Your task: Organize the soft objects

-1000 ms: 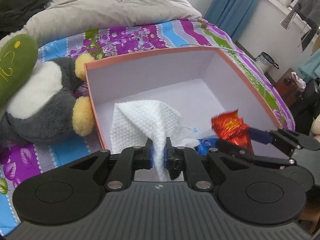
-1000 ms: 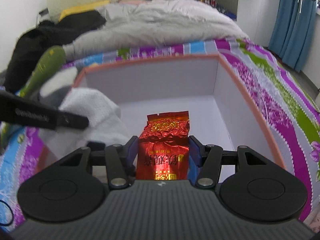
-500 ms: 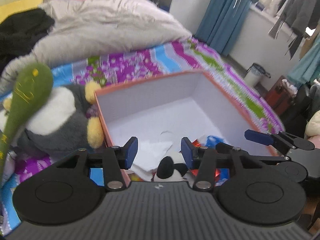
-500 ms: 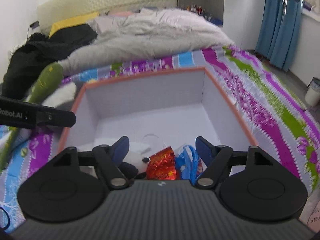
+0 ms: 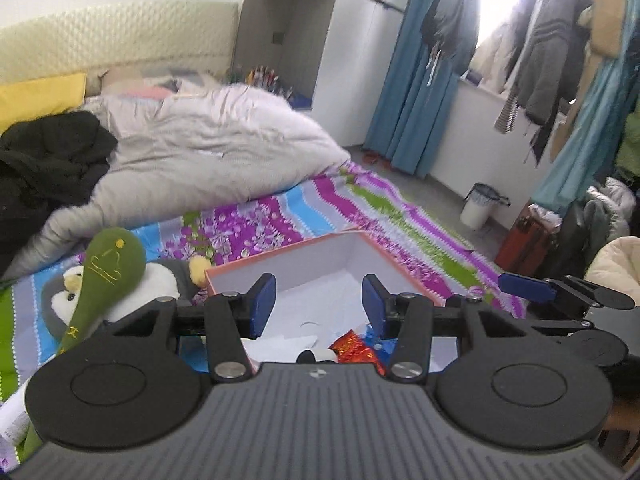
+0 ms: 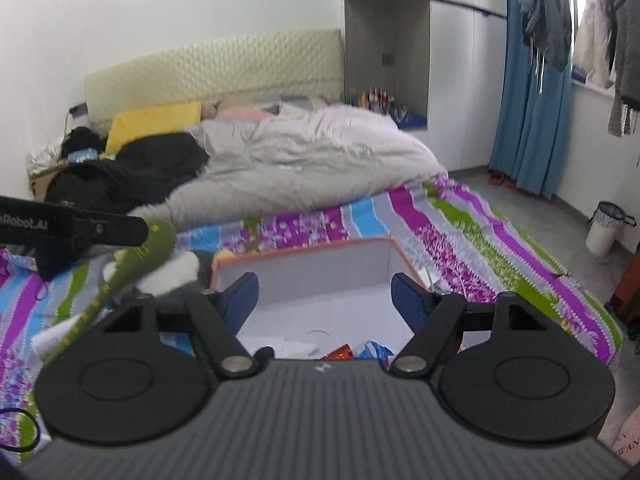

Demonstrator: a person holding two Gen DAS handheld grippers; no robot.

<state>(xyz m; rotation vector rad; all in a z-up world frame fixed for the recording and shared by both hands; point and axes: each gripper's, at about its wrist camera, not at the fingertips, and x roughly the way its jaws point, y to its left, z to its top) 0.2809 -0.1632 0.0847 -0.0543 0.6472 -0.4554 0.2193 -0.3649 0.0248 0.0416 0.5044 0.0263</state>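
The left wrist view takes in the penguin plush (image 5: 120, 300) with its face showing, lying on the striped floral bedspread (image 5: 280, 220) just left of the orange-rimmed box (image 5: 404, 276). A green plush paddle (image 5: 108, 272) rests across it. This view also catches one blue-tipped finger of the right gripper (image 5: 524, 284) reaching in from the right, and a dark red suitcase (image 5: 524, 240) on the floor. The right wrist view shows the penguin only as a blurred grey and white patch. It alone shows the whole cream headboard (image 6: 216, 68), the yellow pillow (image 6: 156, 120) and the black body of the left gripper (image 6: 72, 228) crossing in from the left edge.

Counted across both views: one box, one penguin plush, one green paddle, one grey duvet (image 5: 208, 152), one heap of black clothing (image 5: 48, 160), one white waste bin (image 5: 478, 208).

Inside the box lie one white cloth (image 5: 280, 344), one red foil packet (image 5: 354, 350), one blue wrapper (image 6: 372, 350) and a small black-and-white plush (image 5: 316, 356), all bunched at the near wall.

The left gripper's (image 5: 318, 304) fingers stand spread with nothing between the pads; the box contents sit below and behind the fingertips, partly hidden by the gripper body. The right gripper's (image 6: 324, 300) fingers are spread wider, also empty, with the same contents low between them and clear of both pads.
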